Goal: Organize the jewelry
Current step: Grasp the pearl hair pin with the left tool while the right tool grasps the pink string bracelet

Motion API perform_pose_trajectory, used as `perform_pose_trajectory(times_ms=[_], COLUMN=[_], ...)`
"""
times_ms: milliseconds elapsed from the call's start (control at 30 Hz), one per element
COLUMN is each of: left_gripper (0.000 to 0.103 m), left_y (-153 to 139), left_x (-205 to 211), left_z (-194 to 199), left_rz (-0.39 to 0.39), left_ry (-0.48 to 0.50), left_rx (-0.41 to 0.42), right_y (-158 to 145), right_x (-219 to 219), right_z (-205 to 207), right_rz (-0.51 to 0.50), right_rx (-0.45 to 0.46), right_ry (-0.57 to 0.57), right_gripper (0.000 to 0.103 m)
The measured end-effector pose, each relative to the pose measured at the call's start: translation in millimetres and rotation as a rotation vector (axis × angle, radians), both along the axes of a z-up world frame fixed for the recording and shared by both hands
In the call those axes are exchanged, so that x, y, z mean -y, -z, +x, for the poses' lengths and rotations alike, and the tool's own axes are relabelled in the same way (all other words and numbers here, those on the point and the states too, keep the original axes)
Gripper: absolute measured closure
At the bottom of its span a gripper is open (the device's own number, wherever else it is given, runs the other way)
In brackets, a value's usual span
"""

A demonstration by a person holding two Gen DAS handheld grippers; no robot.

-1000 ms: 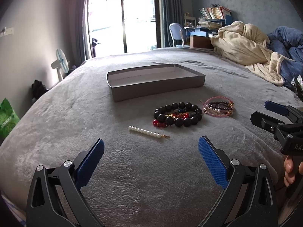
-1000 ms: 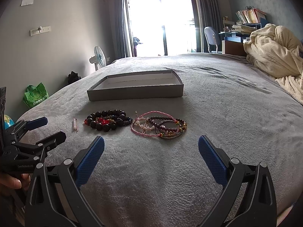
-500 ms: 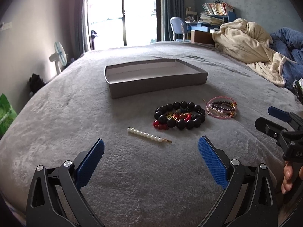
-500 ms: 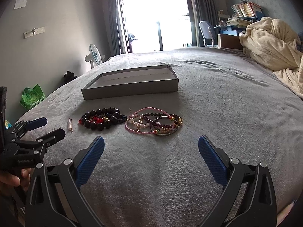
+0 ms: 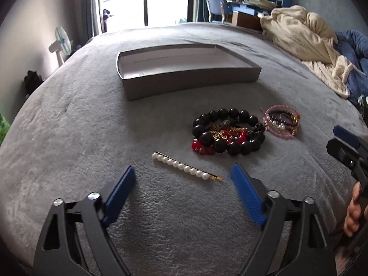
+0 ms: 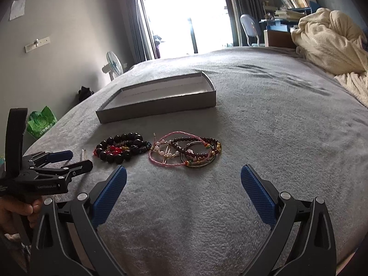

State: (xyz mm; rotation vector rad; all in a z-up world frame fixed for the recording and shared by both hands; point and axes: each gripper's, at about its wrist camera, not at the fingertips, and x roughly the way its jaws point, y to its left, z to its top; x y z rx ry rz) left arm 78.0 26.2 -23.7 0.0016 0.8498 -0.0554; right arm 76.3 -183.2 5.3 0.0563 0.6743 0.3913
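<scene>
A pearl hair pin (image 5: 186, 168) lies on the grey bed just ahead of my open, empty left gripper (image 5: 184, 184). Behind it lies a heap of black and red bead bracelets (image 5: 227, 132), and to its right a pile of pink and dark thin bracelets (image 5: 281, 123). An open grey shallow box (image 5: 184, 78) stands farther back. In the right wrist view my right gripper (image 6: 184, 184) is open and empty, just short of the thin bracelets (image 6: 186, 151); the black beads (image 6: 122, 147), the pin's end (image 6: 82, 154) and the box (image 6: 158, 103) also show.
A cream blanket (image 5: 303, 39) and blue bedding (image 5: 354, 53) lie heaped at the bed's right side. A fan (image 6: 113, 65) and a green bag (image 6: 41, 122) stand on the floor left of the bed. The left gripper (image 6: 69, 161) shows at the right wrist view's left edge.
Both grippers have moved forward and lower toward the jewelry. The left one has closed in on the pearl pin, the right one on the thin bracelets. Both stay open.
</scene>
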Motion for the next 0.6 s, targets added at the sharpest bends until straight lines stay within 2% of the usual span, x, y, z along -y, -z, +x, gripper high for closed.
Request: perform_pose_trajectory(times_ms=[100,200,300,433,600], left_gripper=[0.037,0.046,0.047,0.047,0.041], left_y=[0.0,-0.9,-1.0,1.0,6.2], left_x=[1.2,3.0,-0.6,-7.8,-11.5], left_z=[3.9,4.4,5.4,6.3,7.9], left_rz=[0.006,0.005,-0.016,-0.057,-0.089], left_ry=[0.030,0.067,0.082,0.092,0.088], left_rx=[-0.012,-0.023,-0.029,-0.038,-0.055], right_y=[0.2,-0.2,0.1,4.4,11.4], right_x=[-4.8,-8.4,-8.3,-9.4,-12.5], right_z=[9.2,21.1,36.7,59.1,81.4], right_rz=[-0.037,-0.066,-0.071,-0.104,-0.125], right_rx=[-0.014,-0.025,-0.046,-0.075,-0.118], right_ry=[-0.020,-0.041,-0.049,-0.058,-0.076], right_gripper=[0.015,0.028,0.038,0.044,0.050])
